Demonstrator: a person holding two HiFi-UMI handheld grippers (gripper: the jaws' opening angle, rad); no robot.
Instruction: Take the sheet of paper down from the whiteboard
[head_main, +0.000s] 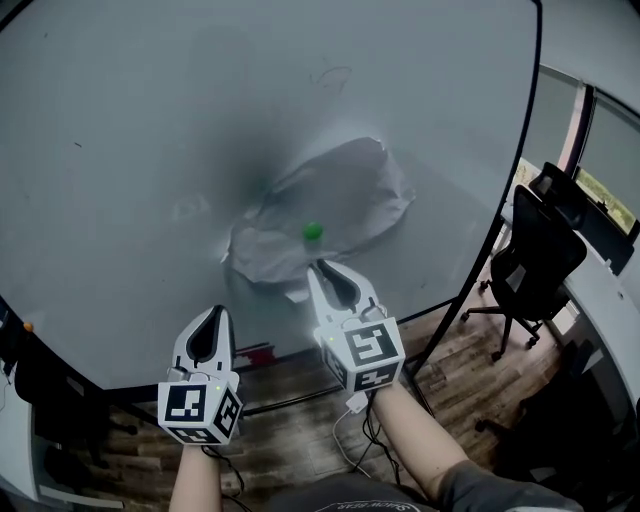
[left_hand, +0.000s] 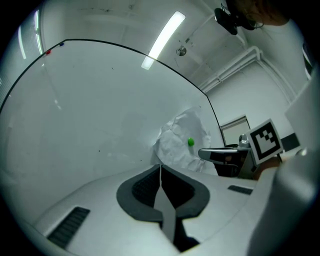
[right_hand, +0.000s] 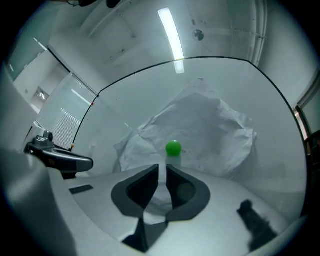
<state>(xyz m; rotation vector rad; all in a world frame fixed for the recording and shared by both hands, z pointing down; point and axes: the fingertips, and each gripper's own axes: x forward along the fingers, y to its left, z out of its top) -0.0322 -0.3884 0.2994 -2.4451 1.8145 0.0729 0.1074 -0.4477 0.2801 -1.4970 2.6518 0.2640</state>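
Crumpled sheet of paper (head_main: 340, 200) still pinned to the whiteboard (head_main: 150, 150)
The right claw (head_main: 320, 266) sits just below the sheet and the left claw (head_main: 213, 313) lower, both clenched and empty. A green magnet (head_main: 313, 231) pins the sheet; tugging with it on would likely tear the paper or drop the magnet.

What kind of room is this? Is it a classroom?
Probably an office or meeting room. A big whiteboard holds a crumpled sheet of paper under a green magnet, a black swivel chair stands on the wooden floor, and a strip light runs overhead.
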